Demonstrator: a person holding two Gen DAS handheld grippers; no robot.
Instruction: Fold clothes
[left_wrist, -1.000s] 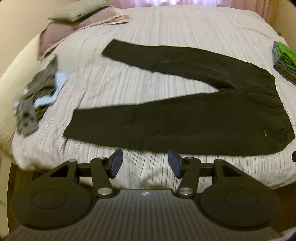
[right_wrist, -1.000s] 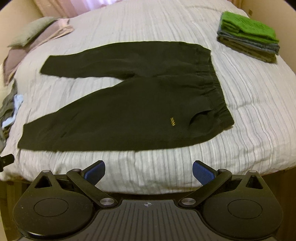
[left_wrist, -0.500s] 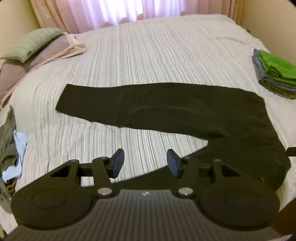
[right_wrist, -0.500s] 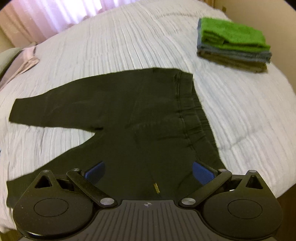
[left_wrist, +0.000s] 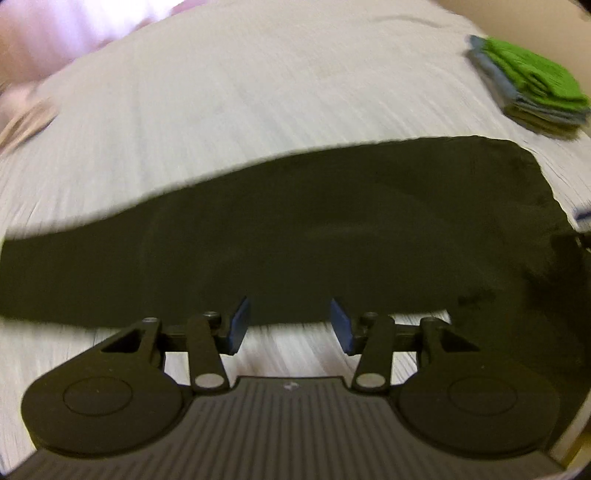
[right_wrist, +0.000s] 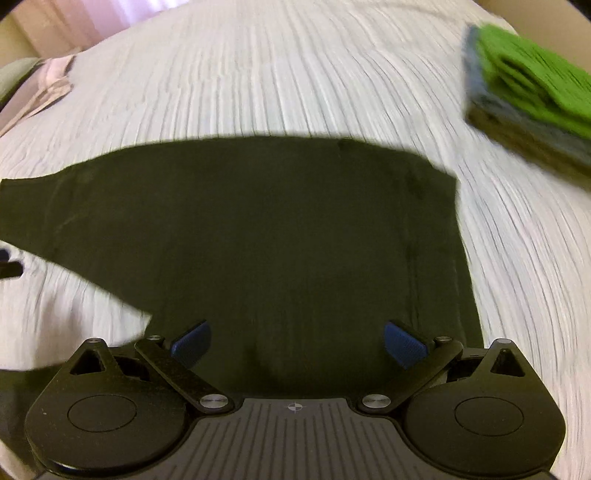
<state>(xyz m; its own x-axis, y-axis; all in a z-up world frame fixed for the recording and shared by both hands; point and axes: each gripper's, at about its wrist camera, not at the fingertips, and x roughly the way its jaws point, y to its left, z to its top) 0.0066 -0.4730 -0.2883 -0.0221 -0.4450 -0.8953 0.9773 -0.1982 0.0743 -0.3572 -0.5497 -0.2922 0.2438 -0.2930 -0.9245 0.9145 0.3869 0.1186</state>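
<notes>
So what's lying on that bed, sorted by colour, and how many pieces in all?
Black: 1, the trousers, spread flat.
Green: 1, the top cloth of the stack.
Blue-grey: 1, the cloth under it.
Olive-brown: 1, the bottom cloth.
Total: 4. The stack is blurred, so it may hold more layers.

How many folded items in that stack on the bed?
3 visible layers in the stack at far right, beyond the dark trousers: green on top, blue-grey under it, olive-brown at the bottom. Blur may hide more.
</notes>
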